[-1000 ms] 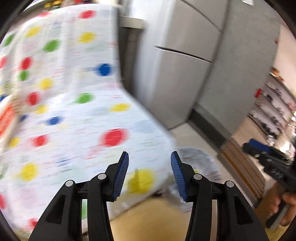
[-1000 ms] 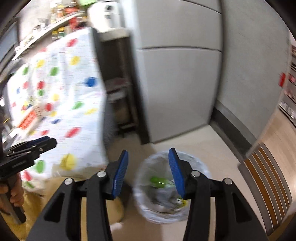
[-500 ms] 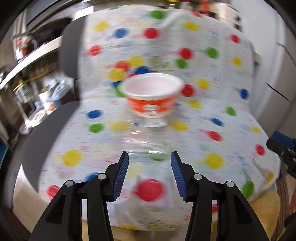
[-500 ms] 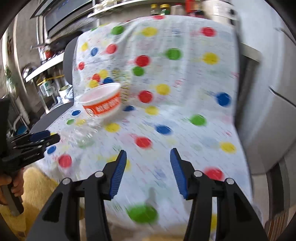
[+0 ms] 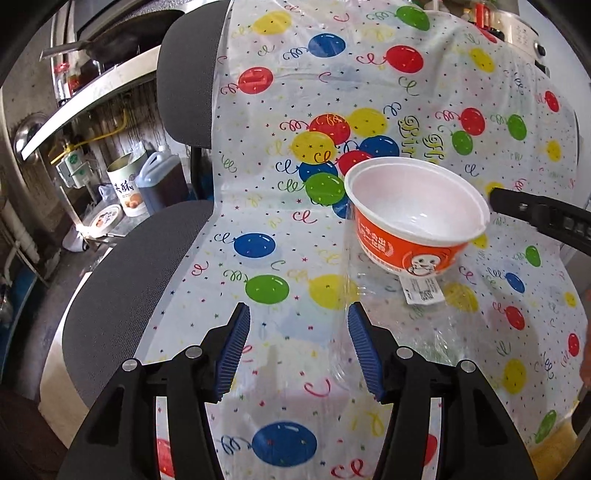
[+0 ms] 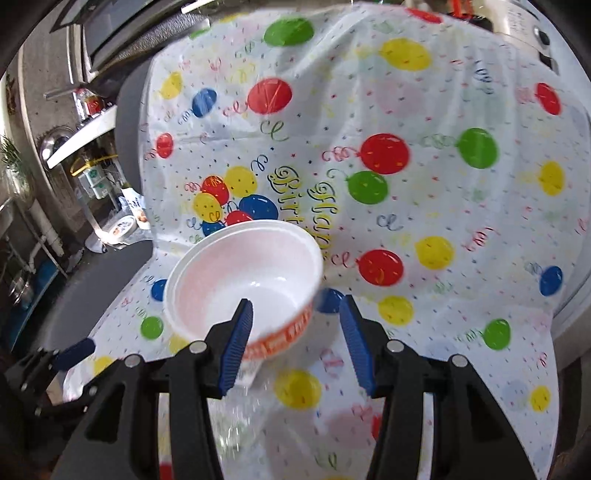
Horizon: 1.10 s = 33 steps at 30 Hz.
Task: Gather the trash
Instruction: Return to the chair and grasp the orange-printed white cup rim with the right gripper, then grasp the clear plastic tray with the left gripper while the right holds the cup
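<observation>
An orange-and-white paper bowl [image 5: 413, 218] stands empty on a chair seat draped in a balloon-print plastic sheet [image 5: 266, 229]. It rests on a crumpled clear plastic container [image 5: 388, 317] with a white label. My left gripper [image 5: 299, 332] hovers over the sheet left of the bowl, its jaws opening with nothing between them. The clear plastic lies just beyond its right finger. My right gripper [image 6: 295, 332] is open above the near rim of the bowl [image 6: 243, 273], pads not touching it. Each gripper shows in the other's view: right gripper [image 5: 517, 206], left gripper [image 6: 74, 350].
The black mesh chair [image 5: 122, 266] shows bare at the left of the sheet. Behind it a kitchen shelf holds a tin [image 5: 125, 188], a blue jug [image 5: 159, 181] and a round lid. A white appliance [image 5: 524, 33] stands at the top right.
Both grippers swung away from the fridge and the floor bin to the covered chair. The bowl has come much closer in both views. The left jaws stand wider.
</observation>
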{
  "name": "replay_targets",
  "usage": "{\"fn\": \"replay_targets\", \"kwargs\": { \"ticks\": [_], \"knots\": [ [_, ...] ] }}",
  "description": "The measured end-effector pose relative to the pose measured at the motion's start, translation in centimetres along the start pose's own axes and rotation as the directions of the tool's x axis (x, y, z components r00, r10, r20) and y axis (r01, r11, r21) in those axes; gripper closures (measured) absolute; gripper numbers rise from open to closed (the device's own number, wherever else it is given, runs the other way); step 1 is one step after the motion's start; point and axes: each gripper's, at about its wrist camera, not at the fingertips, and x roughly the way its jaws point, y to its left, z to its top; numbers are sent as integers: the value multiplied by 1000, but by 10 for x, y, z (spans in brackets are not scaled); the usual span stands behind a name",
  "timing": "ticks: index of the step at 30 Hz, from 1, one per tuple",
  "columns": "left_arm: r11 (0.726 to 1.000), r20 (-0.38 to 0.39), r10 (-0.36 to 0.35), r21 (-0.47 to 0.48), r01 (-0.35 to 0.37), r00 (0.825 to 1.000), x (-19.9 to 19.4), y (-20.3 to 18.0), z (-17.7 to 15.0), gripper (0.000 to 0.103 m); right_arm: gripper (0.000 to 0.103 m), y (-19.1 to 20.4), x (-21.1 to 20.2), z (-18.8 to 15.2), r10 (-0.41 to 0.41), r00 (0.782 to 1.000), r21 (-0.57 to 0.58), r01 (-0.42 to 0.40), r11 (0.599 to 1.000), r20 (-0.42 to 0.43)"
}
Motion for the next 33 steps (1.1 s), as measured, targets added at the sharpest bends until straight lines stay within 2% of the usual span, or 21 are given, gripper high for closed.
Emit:
{"fn": "replay_targets", "kwargs": {
  "ticks": [4,7,8,11,18,22,27,30,33],
  "knots": [
    [1000,-5,-1,-5,1,1000,9,4,5,46,56,8,22,7,-12,999,-1,12,1000,-39],
    [1000,-5,-11,-17,11,1000,12,9,6,46,72,9,30,9,-16,998,15,17,1000,-58],
    [1000,-6,-12,-25,11,1000,12,12,6,46,81,9,31,10,-15,998,27,17,1000,-61],
    [999,-12,-21,-39,20,1000,12,15,4,46,95,6,27,12,-17,999,46,19,999,-43],
    [999,3,-26,-37,26,1000,-1,13,1,46,97,-20,-25,4,-25,999,84,22,996,38],
    [999,1,-35,-28,35,999,-4,7,-3,46,97,-55,-61,-21,-75,996,124,68,990,49],
    [998,-2,-54,-11,54,999,-6,-5,-6,46,97,-101,-85,-58,-151,989,173,148,974,0],
    [998,-4,-67,6,67,998,-6,-15,-8,46,97,-123,-82,-74,-217,975,173,223,959,-50],
    [996,-6,-84,22,84,996,-6,-24,-8,46,96,-134,-77,-80,-229,971,191,239,952,-70]
  ]
}}
